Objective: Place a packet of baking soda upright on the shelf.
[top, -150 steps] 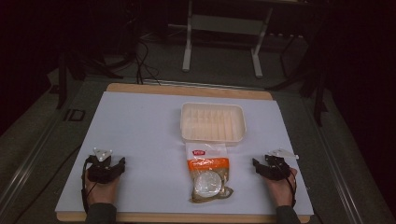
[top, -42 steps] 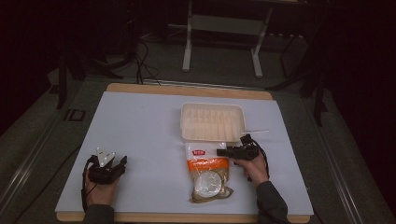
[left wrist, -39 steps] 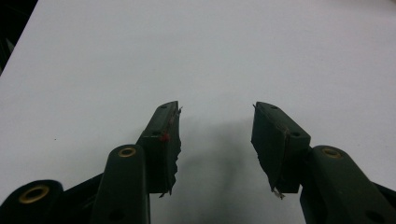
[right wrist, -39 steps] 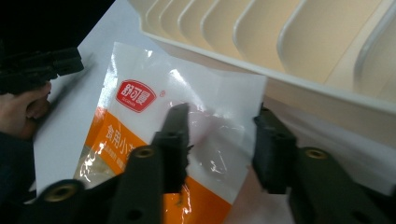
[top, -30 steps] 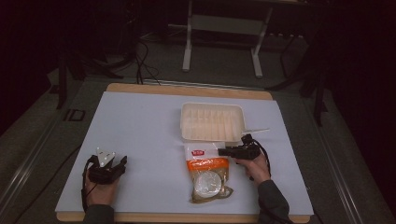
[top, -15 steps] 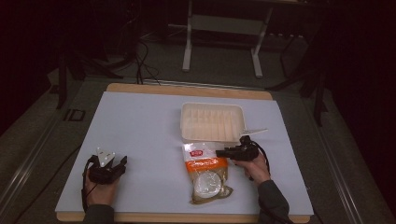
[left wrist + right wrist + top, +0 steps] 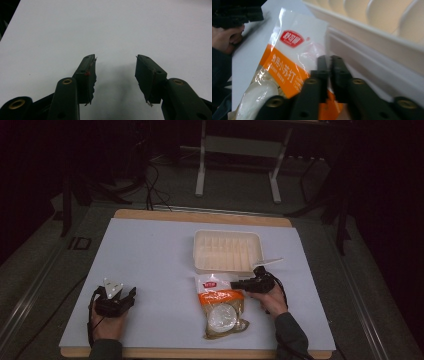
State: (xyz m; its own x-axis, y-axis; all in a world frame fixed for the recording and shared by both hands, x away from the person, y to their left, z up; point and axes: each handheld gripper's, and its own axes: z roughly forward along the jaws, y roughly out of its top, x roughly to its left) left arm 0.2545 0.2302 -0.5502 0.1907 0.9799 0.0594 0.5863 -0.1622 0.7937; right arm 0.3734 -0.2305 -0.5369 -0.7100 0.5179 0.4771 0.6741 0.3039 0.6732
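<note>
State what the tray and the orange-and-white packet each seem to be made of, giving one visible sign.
Tray: probably thin moulded plastic, cream, matte; its ribbed floor suggests it.
Packet: glossy plastic film, partly clear; glare streaks and crinkles show, with white contents visible through it.

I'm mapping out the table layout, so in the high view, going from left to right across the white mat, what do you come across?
Left gripper in the person's left hand → orange and white bag → right gripper, jaws closed at the bag's right edge. The white tray lies farther back, spanning above the bag and right gripper.
</note>
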